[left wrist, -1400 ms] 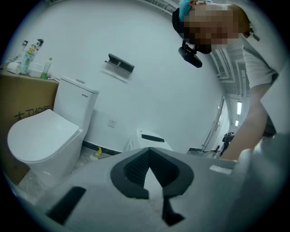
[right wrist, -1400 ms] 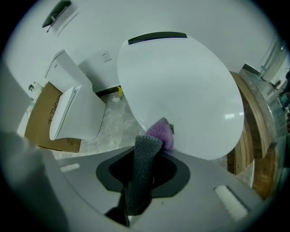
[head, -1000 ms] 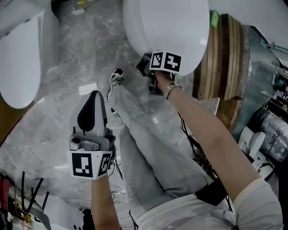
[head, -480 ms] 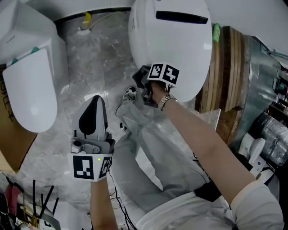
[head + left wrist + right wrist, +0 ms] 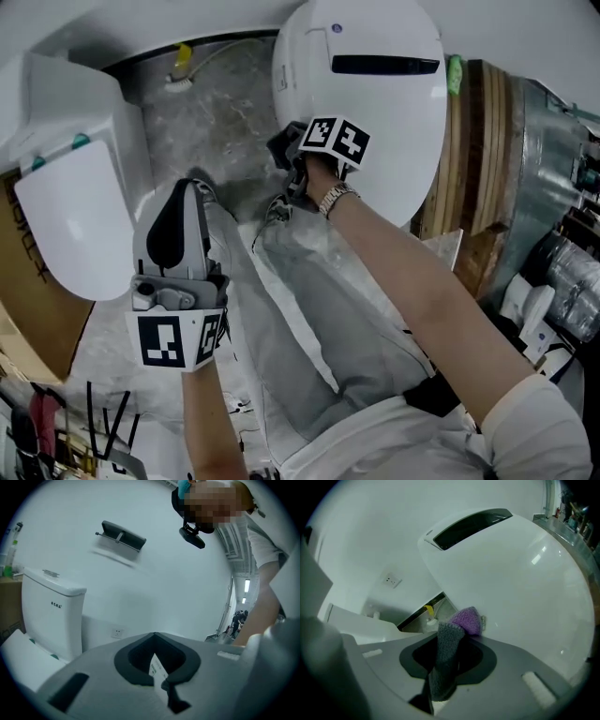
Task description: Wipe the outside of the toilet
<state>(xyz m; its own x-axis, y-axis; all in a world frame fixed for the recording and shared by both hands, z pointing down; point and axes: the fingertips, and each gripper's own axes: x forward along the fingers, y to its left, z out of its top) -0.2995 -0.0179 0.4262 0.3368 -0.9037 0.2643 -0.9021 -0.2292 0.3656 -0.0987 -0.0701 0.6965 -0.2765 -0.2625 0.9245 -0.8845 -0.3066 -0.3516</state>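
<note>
The white toilet (image 5: 375, 103) with a black slot on top stands at the upper middle of the head view. My right gripper (image 5: 286, 155) is at its left flank, shut on a grey and purple cloth (image 5: 449, 653). The cloth's purple end (image 5: 467, 619) touches the toilet's (image 5: 515, 578) curved side. My left gripper (image 5: 183, 192) hangs lower left over the floor, apart from the toilet, its jaws together with nothing between them. In the left gripper view the left gripper (image 5: 159, 667) points at a bare wall.
A second white toilet (image 5: 66, 216) with a cistern (image 5: 51, 616) stands at the left. Wooden boards (image 5: 473, 131) and metal ducting (image 5: 539, 159) crowd the right side. A yellow valve (image 5: 183, 54) sits at the wall. My grey-trousered leg (image 5: 309, 309) stretches over the marble floor; cables (image 5: 56, 422) lie lower left.
The right gripper with the cloth has moved farther up along the toilet's left side. The left gripper has drifted slightly left. The head view has tilted up, showing more of both toilets.
</note>
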